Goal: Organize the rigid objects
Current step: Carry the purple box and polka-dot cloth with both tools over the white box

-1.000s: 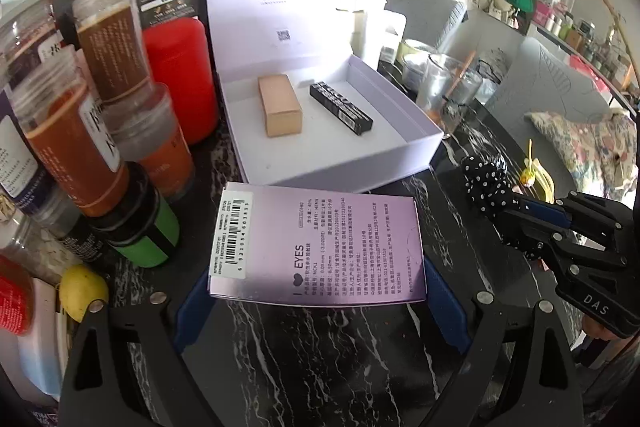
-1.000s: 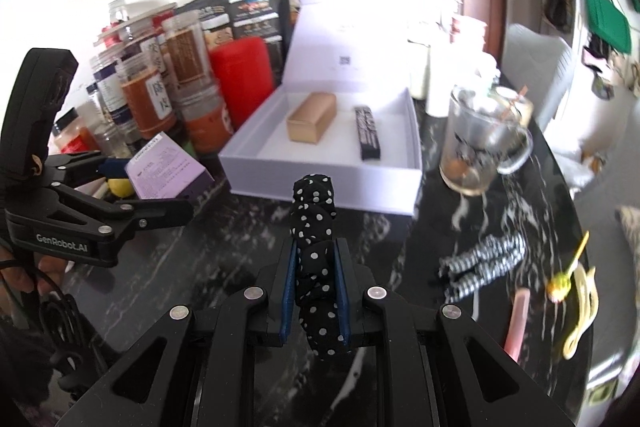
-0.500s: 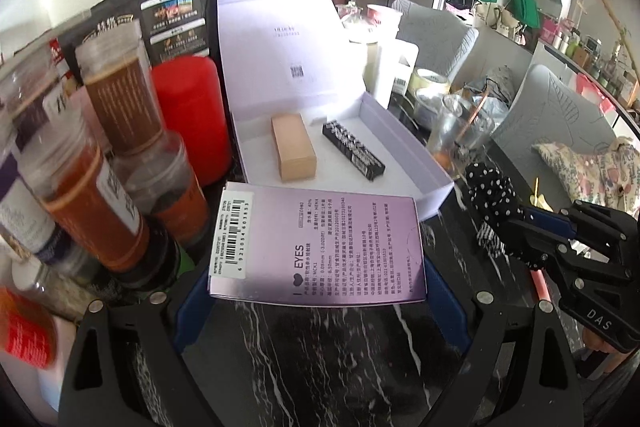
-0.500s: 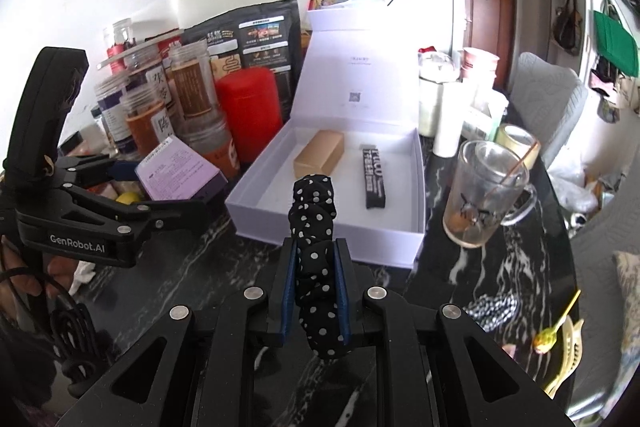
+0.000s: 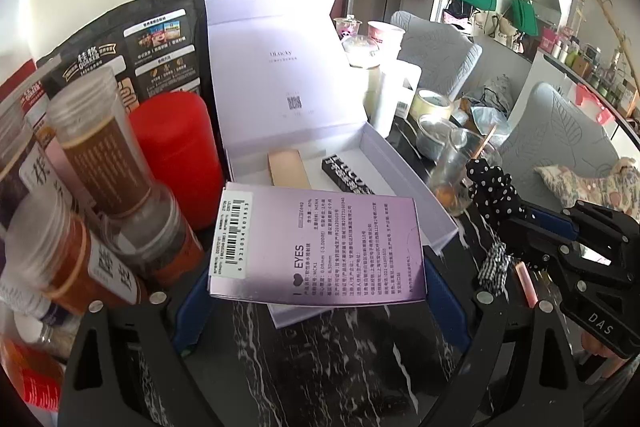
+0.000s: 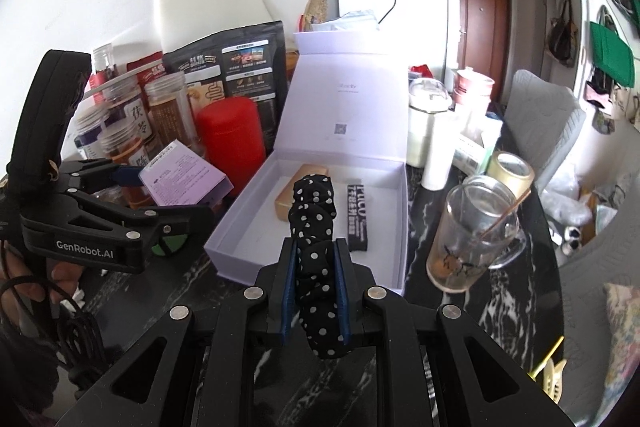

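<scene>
My left gripper [image 5: 316,287] is shut on a flat purple carton [image 5: 320,239], its blue pads pressing the carton's two short sides. The carton hangs over the near corner of an open white gift box [image 5: 400,163]. Inside that box lie a tan box [image 5: 288,167] and a black stick-shaped pack [image 5: 348,179]. My right gripper [image 6: 316,267] is shut on a black polka-dot scrunchie [image 6: 314,211], held above the table just in front of the white box [image 6: 232,247]. From the right wrist view the left gripper [image 6: 160,195] with the carton [image 6: 184,179] is at the left.
A red canister [image 6: 230,135], several jars [image 6: 168,107] and a black bag [image 6: 240,67] crowd the left of the box. A glass mug [image 6: 472,231] and a tape roll [image 6: 512,167] stand to its right. A striped scrunchie [image 5: 494,267] and a pink stick [image 5: 526,283] lie on the black marble table [image 5: 320,347].
Both grippers have risen and moved closer to the white box. The purple carton now overlaps the box's near corner. Each grip is unchanged.
</scene>
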### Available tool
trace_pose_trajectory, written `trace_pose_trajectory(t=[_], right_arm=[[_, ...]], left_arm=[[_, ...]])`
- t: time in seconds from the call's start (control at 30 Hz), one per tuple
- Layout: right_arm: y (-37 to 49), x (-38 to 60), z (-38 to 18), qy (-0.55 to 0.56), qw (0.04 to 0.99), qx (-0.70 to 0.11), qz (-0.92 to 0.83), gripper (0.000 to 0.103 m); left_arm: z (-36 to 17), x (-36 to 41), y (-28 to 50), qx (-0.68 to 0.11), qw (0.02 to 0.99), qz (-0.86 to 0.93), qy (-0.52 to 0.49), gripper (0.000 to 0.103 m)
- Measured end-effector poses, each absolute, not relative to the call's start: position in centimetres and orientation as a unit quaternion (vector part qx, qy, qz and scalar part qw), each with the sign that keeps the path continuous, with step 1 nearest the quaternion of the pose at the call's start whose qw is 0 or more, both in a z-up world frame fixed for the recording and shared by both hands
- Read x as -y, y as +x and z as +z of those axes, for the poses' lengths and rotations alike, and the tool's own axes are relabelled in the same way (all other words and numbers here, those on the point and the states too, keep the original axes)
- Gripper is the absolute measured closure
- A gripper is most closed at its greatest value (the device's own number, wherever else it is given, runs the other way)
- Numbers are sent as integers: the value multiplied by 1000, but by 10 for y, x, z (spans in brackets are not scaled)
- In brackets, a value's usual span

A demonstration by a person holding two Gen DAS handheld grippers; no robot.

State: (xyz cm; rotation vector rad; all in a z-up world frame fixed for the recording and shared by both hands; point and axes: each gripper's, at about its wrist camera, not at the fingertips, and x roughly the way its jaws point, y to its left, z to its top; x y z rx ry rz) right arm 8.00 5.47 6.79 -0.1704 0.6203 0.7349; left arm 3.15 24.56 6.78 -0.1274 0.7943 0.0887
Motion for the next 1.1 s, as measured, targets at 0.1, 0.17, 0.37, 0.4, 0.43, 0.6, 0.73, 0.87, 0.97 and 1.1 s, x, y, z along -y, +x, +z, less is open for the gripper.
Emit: trace_pose_trajectory(t=[0.1, 0.17, 0.37, 0.4, 0.43, 0.6, 0.73, 0.87, 0.97, 1.1], right_arm=[[88, -58, 71, -83, 885, -293, 353, 85], [93, -61, 73, -84, 885, -291, 354, 85], [110, -70, 76, -82, 885, -287, 359, 86], [114, -72, 75, -81, 884, -287, 360, 85], [118, -74, 74, -81, 884, -288, 359, 85], [136, -81, 71, -79, 884, -291, 358, 85], [152, -87, 72, -82, 885, -289, 357, 85], [165, -92, 78, -83, 888, -280, 355, 86], [173, -97, 82, -83, 890, -275, 354, 85], [183, -103, 85, -78, 889, -276, 357, 85]], left_arm=[[73, -248, 38, -378, 923, 52, -59, 10], [76, -250, 42, -373, 924, 51, -62, 10], [83, -252, 59, -362, 929, 47, -58, 10], [83, -253, 63, -362, 929, 45, -59, 10], [83, -254, 66, -362, 929, 44, -60, 10], [83, -260, 85, -358, 930, 49, -63, 10], [82, -265, 100, -356, 931, 54, -60, 10], [82, -270, 112, -356, 931, 53, -65, 10], [84, -273, 122, -350, 933, 59, -64, 10], [87, -278, 133, -341, 935, 76, -62, 10]])
